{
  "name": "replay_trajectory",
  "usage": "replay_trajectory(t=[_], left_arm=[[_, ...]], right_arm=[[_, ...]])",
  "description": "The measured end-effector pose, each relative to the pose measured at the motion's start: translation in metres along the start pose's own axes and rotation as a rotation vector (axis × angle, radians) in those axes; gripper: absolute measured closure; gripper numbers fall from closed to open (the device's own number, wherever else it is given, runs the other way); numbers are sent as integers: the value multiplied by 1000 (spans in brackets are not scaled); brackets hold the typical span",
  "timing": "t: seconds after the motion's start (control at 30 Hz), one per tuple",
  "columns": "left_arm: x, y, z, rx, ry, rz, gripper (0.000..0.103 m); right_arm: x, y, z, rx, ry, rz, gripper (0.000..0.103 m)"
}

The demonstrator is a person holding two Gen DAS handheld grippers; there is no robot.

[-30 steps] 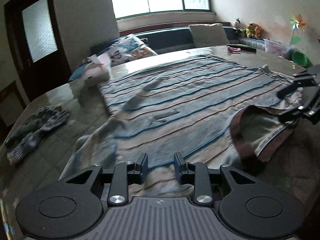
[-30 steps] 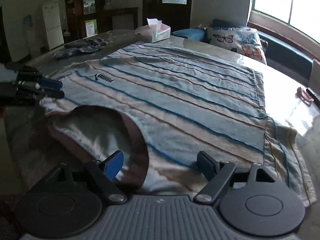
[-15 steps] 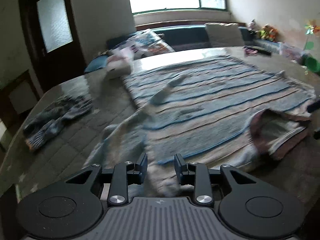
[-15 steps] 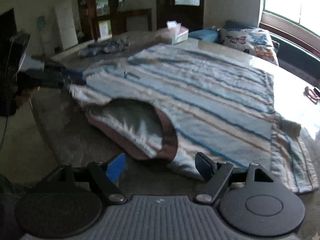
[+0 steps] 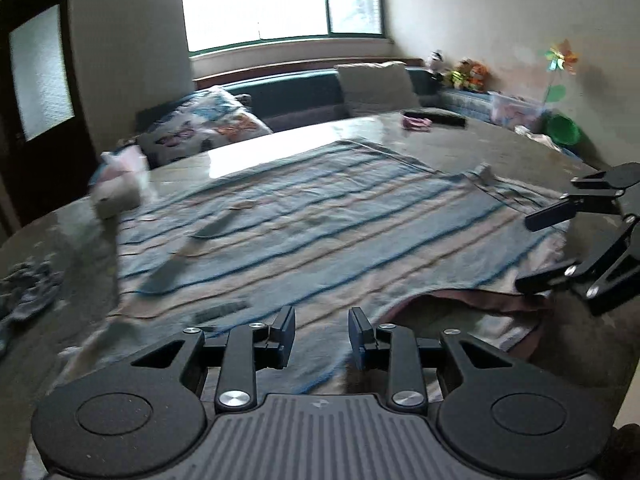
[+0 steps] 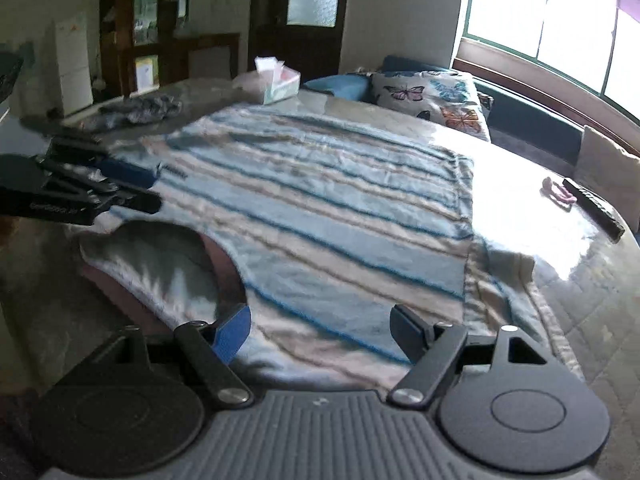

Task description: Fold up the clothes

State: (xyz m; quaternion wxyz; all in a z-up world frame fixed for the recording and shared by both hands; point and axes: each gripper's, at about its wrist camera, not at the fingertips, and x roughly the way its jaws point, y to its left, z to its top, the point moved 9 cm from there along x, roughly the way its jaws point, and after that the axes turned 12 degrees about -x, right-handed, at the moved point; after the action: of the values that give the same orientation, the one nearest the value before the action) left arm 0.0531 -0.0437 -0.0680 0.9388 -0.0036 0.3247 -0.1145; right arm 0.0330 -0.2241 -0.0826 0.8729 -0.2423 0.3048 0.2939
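bright window [image 5: 280,0], pale walls, teal bench [image 5: 296,94], dark door [image 6: 308,8]

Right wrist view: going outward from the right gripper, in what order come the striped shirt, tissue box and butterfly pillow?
1. Striped shirt, right beneath the right gripper, jaws open.
2. Butterfly pillow, off the table's far edge, right.
3. Tissue box, far edge, left; too close to the pillow to rank firmly.

Glossy table [image 6: 520,208], striped shirt [image 6: 320,216] (spread flat), tissue box [image 6: 278,80]
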Motion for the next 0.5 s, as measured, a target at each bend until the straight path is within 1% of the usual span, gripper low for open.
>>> replay_trajectory(t=[0.1, 0.27, 0.4, 0.5], left_arm=[[5, -12, -11, 38, 23, -21, 71], [1, -20, -18, 61, 17, -35, 71], [-2, -22, -15, 67, 26, -43, 71], [-6, -29, -5, 70, -5, -66, 71]], right_arm=[[0, 7, -7, -21, 3, 0, 25], [-3, 8, -10, -5, 6, 20, 25], [-6, 10, -9, -4, 4, 24, 25], [-9, 9, -7, 4, -9, 26, 24]])
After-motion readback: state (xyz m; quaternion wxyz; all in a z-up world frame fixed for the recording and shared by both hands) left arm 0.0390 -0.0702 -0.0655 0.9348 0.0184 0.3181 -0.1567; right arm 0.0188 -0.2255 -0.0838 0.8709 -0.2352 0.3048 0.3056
